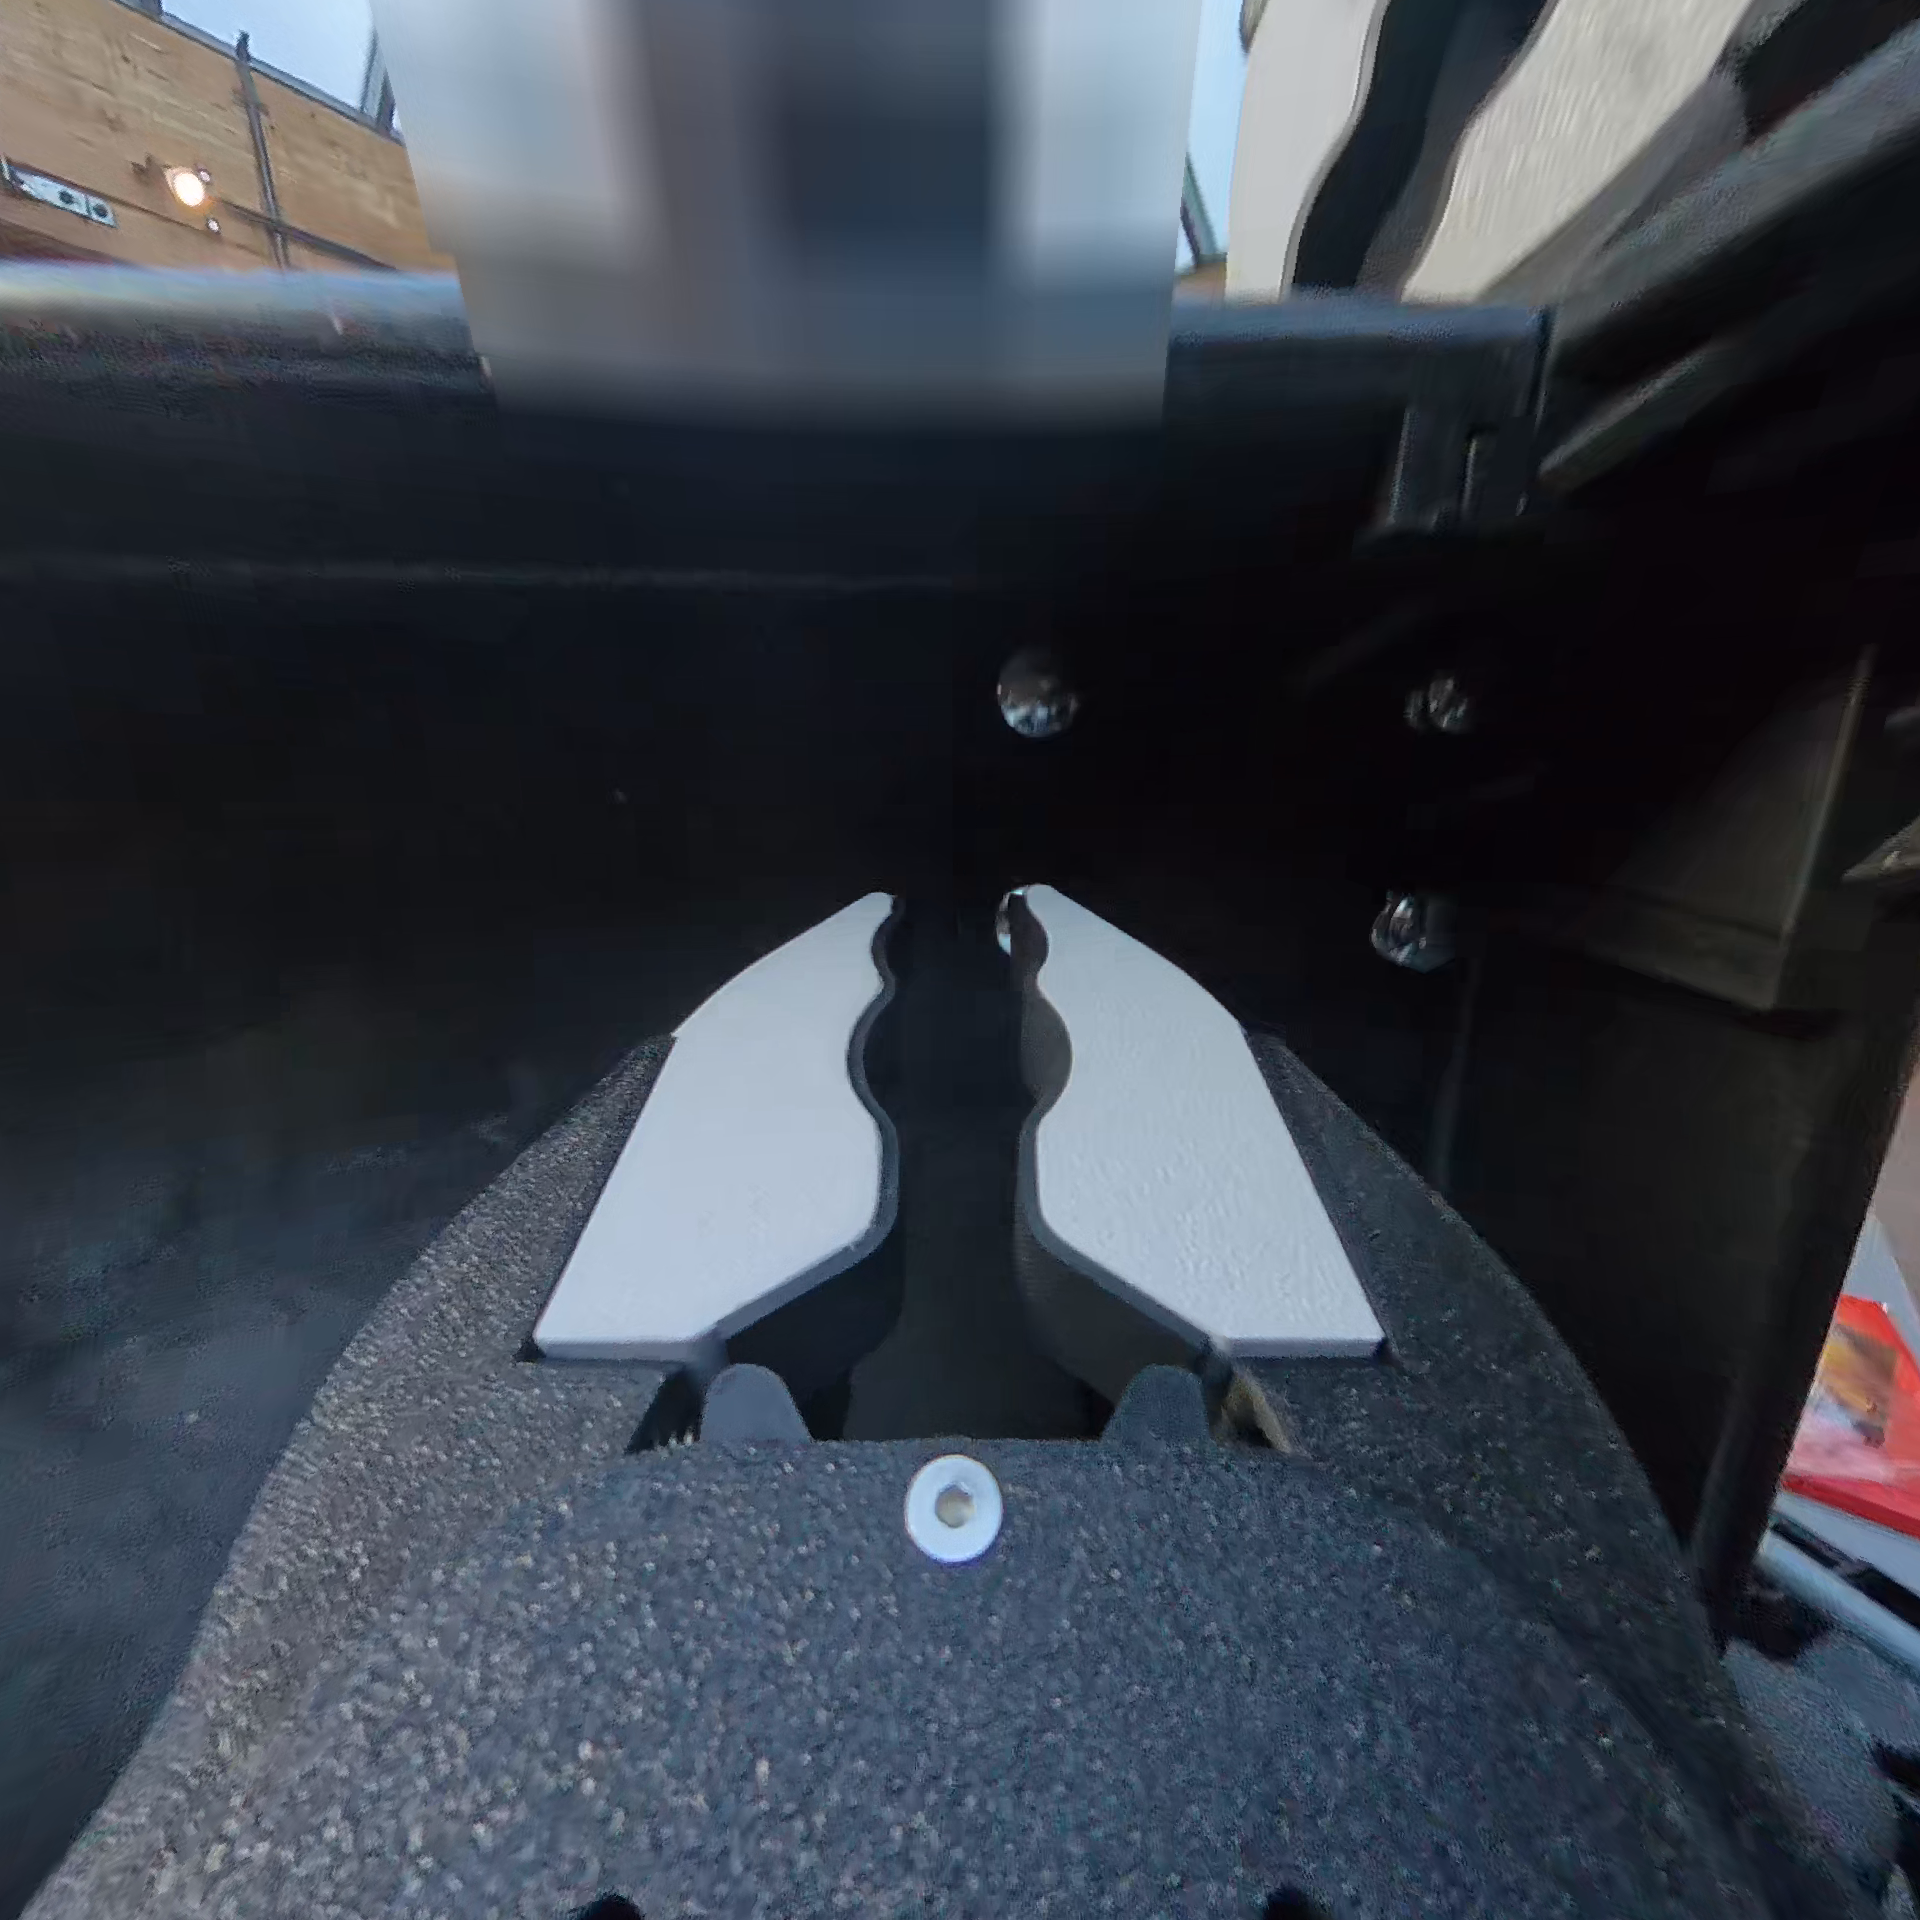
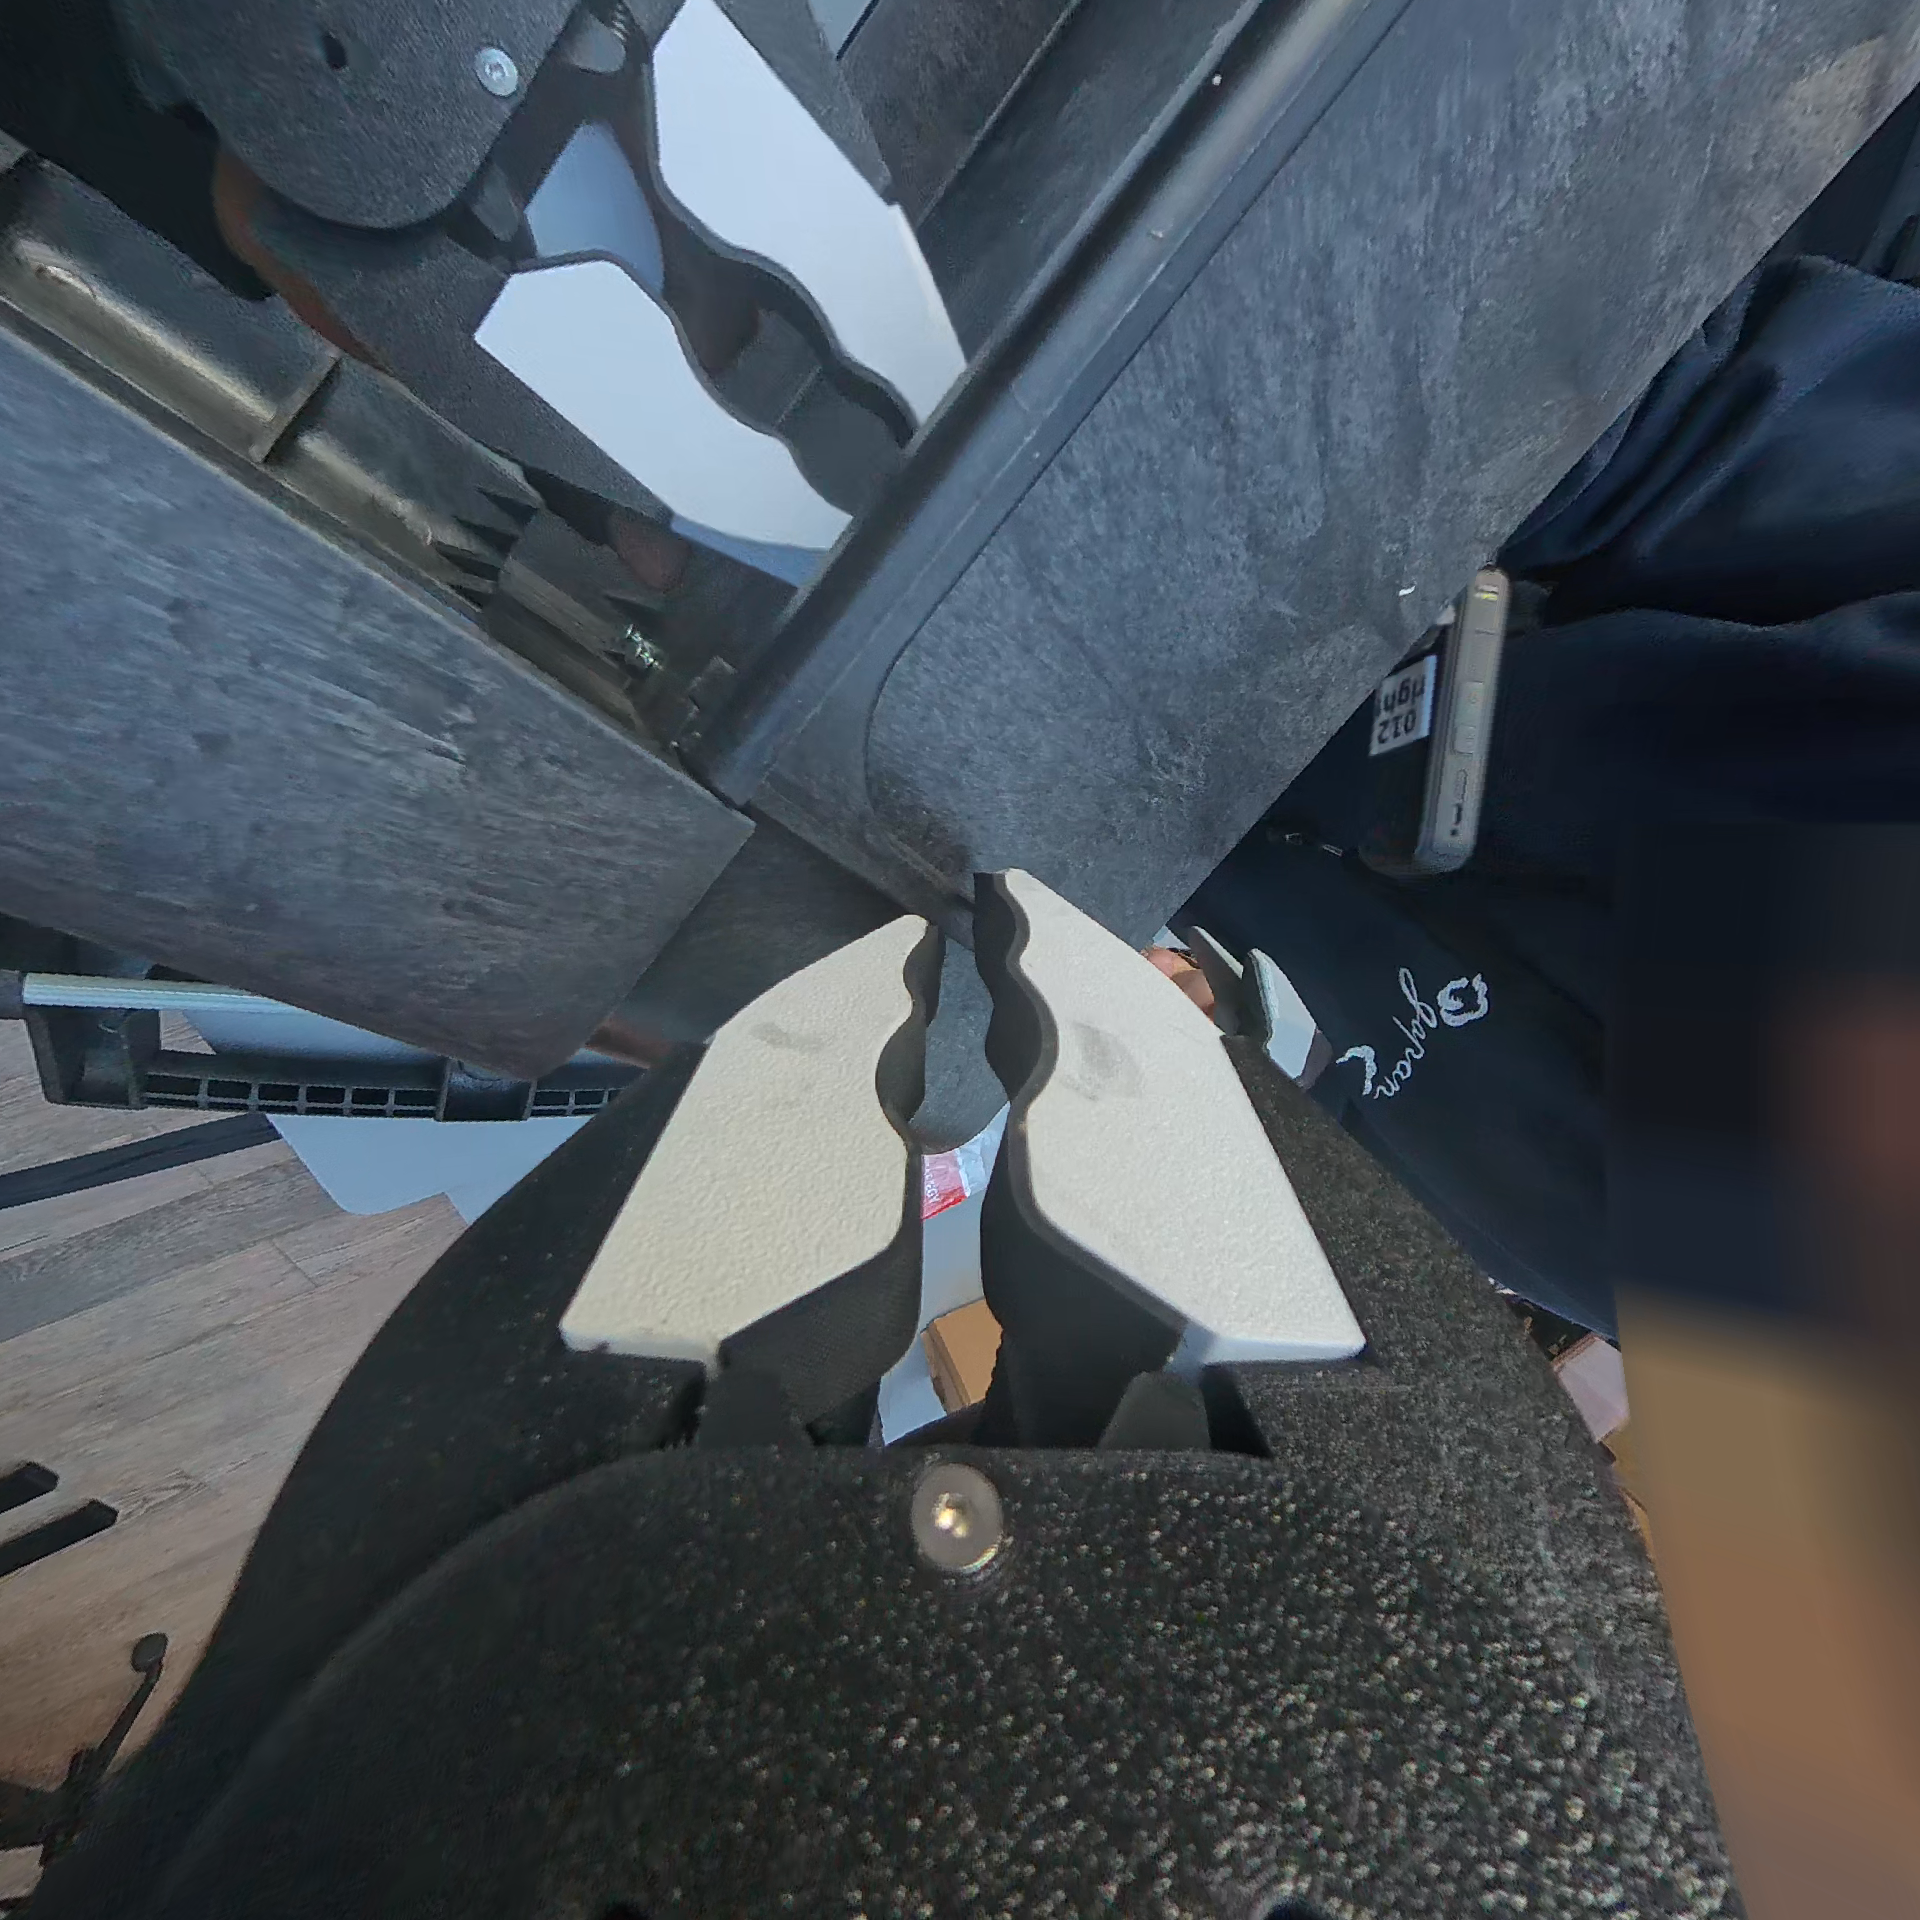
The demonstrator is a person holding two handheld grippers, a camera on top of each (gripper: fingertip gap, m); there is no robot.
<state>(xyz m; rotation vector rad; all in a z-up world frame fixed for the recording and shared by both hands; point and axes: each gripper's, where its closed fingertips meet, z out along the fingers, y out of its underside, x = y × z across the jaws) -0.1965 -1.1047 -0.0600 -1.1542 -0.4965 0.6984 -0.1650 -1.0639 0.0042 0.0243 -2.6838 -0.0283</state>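
A dark grey, hinged plastic piece fills both views. In the right wrist view it shows as two textured panels, one to the right (image 2: 1299, 468) and one to the left (image 2: 312, 675), meeting at a raised rim. My right gripper (image 2: 966, 909) is shut on the lower edge of the right panel, with grey plastic between its fingers. My left gripper (image 1: 958, 902) is closed down on a thin black edge of the same piece (image 1: 520, 727), beside shiny bolts (image 1: 1036, 694). It also shows in the right wrist view (image 2: 883, 416), with its tips at the panel's rim.
A person in dark clothes (image 2: 1714, 831) stands close on the right, with a grey phone-like device (image 2: 1465, 727) at the body. A slotted black bar (image 2: 260, 1091) hangs over wood-look floor (image 2: 156, 1403). A red packet (image 1: 1860, 1423) lies low right. A brick wall (image 1: 156, 125) is behind. My hands' fingertips stand some 9 cm from each other.
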